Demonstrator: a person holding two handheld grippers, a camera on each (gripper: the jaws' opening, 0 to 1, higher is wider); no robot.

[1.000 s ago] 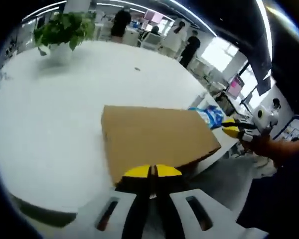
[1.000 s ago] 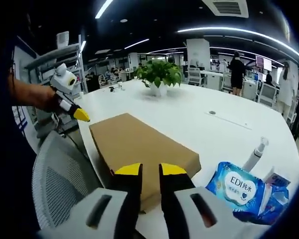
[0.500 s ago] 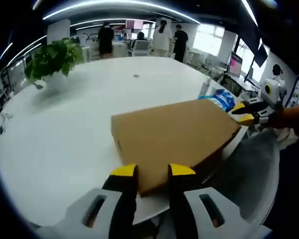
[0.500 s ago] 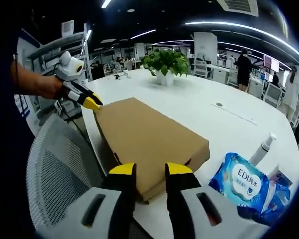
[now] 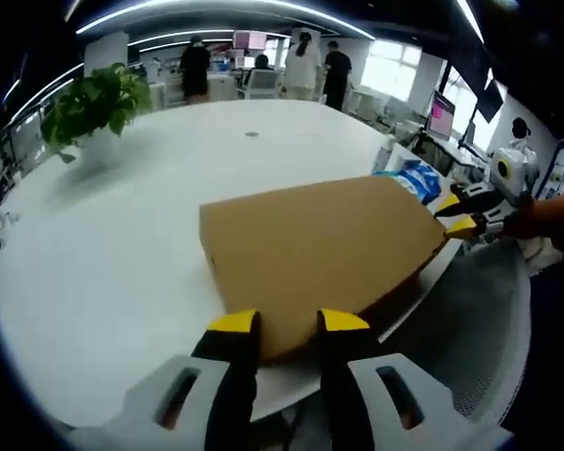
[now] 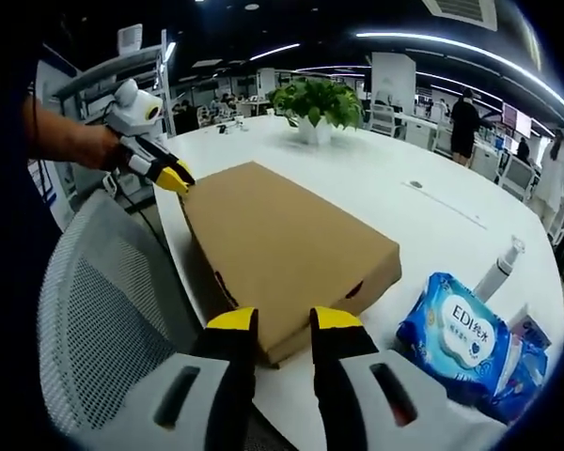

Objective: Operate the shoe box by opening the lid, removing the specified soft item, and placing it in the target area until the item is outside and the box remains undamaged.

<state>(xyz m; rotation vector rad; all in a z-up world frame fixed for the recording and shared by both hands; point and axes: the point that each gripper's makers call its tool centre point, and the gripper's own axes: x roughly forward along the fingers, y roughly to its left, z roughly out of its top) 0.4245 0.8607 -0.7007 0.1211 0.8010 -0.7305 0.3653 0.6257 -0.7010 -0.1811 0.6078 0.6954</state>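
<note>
Open-plan office, big white round table (image 5: pixel 122 244), ceiling strip lights, people standing at desks in the background.

Left gripper (image 5: pixel 287 324): jaws apart with a narrow gap, yellow tips right at the near corner edge of the shoe box (image 5: pixel 320 249); contact can't be told. In the right gripper view it sits at the box's far corner (image 6: pixel 174 176), held by a hand (image 6: pixel 89 148).

Right gripper (image 6: pixel 282 321): jaws apart, similar gap, yellow tips at the near short edge of the box (image 6: pixel 282 249); nothing clamped. In the left gripper view it shows at the box's far right corner (image 5: pixel 465 214).

Box: plain brown cardboard, lid closed, lying flat at the table edge, one corner overhanging slightly.

Beside the box: blue wet-wipes pack (image 6: pixel 461 343), just off the box's end, more blue packaging next to it, and a slim white pump bottle (image 6: pixel 501 270) behind it. Potted green plant (image 6: pixel 318 103) further back on the table. Grey mesh chair (image 6: pixel 94 329) below the table edge near the box.
</note>
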